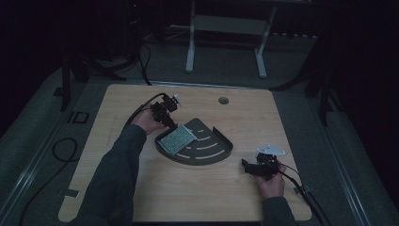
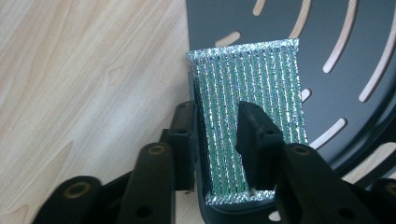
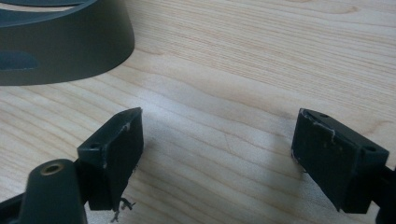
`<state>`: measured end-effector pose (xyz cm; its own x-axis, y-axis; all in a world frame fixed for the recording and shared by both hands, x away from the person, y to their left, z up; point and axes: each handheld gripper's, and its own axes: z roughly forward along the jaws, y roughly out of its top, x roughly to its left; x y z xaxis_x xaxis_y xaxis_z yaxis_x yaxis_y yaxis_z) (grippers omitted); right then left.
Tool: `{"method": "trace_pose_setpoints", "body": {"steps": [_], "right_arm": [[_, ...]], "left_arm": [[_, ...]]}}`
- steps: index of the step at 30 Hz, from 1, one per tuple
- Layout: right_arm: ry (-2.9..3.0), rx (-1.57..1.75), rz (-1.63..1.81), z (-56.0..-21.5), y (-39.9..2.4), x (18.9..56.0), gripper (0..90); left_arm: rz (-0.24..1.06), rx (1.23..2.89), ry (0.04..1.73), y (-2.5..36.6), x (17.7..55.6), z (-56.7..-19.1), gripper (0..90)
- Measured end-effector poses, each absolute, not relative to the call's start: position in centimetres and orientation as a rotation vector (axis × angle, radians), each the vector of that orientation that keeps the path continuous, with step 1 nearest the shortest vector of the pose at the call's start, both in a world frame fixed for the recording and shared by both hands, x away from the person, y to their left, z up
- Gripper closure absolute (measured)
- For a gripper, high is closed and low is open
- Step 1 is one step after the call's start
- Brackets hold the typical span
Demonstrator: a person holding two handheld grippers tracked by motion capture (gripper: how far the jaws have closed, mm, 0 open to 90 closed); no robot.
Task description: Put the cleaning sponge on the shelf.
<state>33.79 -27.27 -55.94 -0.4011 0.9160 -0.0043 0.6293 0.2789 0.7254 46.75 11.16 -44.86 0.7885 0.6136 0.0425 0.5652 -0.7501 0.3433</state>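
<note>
Two hand-held grippers: both are seen on a pale wood-grain surface (image 1: 141,197), with one thing being handled.
Handled thing: a flat rectangular scouring pad of silver-and-green woven mesh (image 1: 176,139) lies in the left part of a dark grey fan-shaped slotted metal tray (image 1: 226,149), its near end reaching the tray's left rim.
Left hand-held gripper (image 2: 217,140): its jaws are parted, one on each side of the pad's near end in the left gripper view; one black pad sits over the mesh (image 2: 247,126), the other beside the pad's edge. No clamping is seen, and the pad appears to rest on the tray.
Right hand-held gripper (image 3: 217,158): its jaws are spread wide with nothing between them, over bare wood just beside the tray's outer wall.
Judged step: the pad seems to be set down in the tray.
Risk, snagging: the rough mesh could be caught by a jaw tip as the left gripper is lifted, so the pad could be dragged out.
Risk, overhang: the pad's near end could be tipped over the rim if it is nudged.
Risk, tray shift: the tray could be pushed sideways by a low withdrawal.
</note>
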Motion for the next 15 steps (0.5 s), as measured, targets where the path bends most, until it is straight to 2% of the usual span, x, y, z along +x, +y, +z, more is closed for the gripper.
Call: {"method": "trace_pose_setpoints", "body": {"steps": [7, 15], "right_arm": [[2.131, 1.390, 0.912, -55.9, -27.3, 33.8, 16.4], [2.131, 1.390, 0.913, -55.9, -27.3, 33.8, 16.4]], "left_arm": [[0.319, 2.601, 0.970, 12.6, 45.8, -43.4, 58.8], [0.402, 2.471, 1.067, 16.0, 43.7, -41.9, 56.1]]}}
